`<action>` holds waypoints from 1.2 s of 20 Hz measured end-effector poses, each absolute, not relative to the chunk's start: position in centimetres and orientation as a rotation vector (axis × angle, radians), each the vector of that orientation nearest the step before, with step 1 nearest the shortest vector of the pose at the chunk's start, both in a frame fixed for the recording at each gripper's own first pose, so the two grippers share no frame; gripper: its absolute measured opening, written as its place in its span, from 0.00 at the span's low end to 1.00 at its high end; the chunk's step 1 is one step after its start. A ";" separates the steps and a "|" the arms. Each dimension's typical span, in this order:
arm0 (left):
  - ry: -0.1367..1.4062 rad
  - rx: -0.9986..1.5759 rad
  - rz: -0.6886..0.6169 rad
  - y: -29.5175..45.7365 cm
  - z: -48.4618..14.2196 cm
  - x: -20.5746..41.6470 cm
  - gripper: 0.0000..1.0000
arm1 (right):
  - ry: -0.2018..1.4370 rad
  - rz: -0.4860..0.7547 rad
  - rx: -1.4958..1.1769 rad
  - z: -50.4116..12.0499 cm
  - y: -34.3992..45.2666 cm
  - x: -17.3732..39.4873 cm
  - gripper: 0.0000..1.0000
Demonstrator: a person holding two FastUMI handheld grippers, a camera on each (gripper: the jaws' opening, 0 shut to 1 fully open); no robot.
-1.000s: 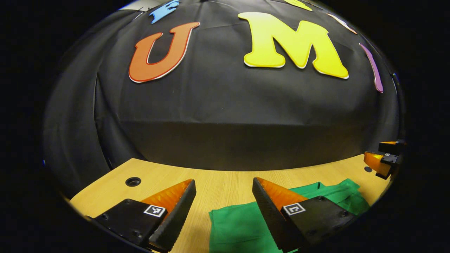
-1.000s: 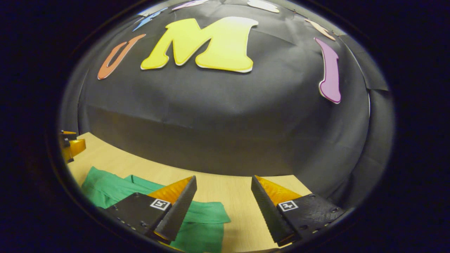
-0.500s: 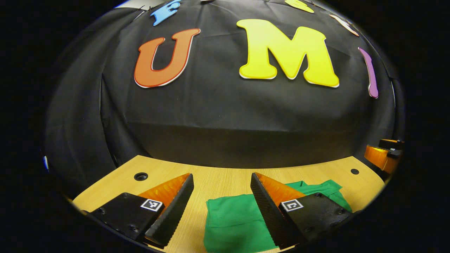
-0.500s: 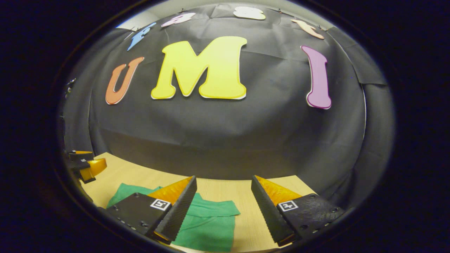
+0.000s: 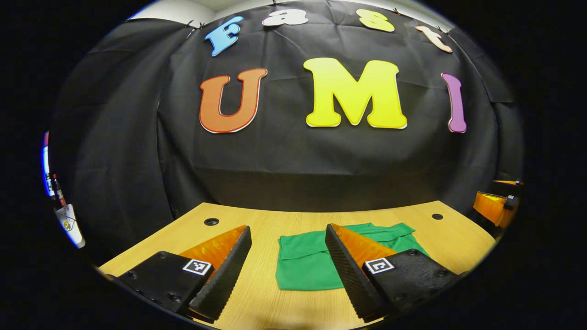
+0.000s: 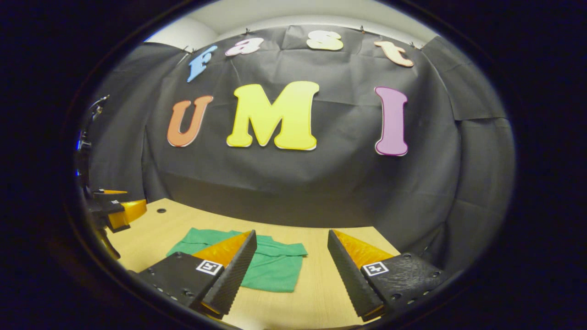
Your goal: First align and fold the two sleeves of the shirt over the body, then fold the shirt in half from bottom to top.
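wooden table (image 5: pixel 284 316), folded green shirt (image 5: pixel 307 266)

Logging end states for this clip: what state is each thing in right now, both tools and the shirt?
Left tool: open, holding nothing, off the shirt.
Right tool: open, holding nothing.
Shirt: folded into a compact block, lying flat on the table, untouched.

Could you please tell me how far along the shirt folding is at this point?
It looks finished: the green shirt lies on the wooden table as a compact folded rectangle, with no sleeve sticking out. Nothing is in hand; the left gripper and right gripper are both open, clear of the cloth. No fold seems to remain, though its hidden layers cannot be checked.
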State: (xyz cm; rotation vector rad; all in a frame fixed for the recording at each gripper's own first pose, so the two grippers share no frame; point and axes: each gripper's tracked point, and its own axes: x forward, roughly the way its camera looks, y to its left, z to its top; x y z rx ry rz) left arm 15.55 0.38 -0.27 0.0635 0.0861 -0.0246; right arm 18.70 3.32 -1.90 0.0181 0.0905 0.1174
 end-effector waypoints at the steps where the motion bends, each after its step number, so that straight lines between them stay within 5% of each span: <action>1: 0.072 0.065 -0.022 0.3 -0.3 13.7 1.00 | 0.082 0.132 0.014 -1.9 3.1 16.6 0.95; 11: -0.013 0.127 -0.054 -3.1 0.3 -1.2 1.00 | -0.063 0.130 0.056 0.5 -0.5 1.2 0.94; 24: -0.055 0.102 -0.059 -2.8 -0.8 -2.3 1.00 | 0.008 0.114 0.074 -4.7 0.3 2.2 0.95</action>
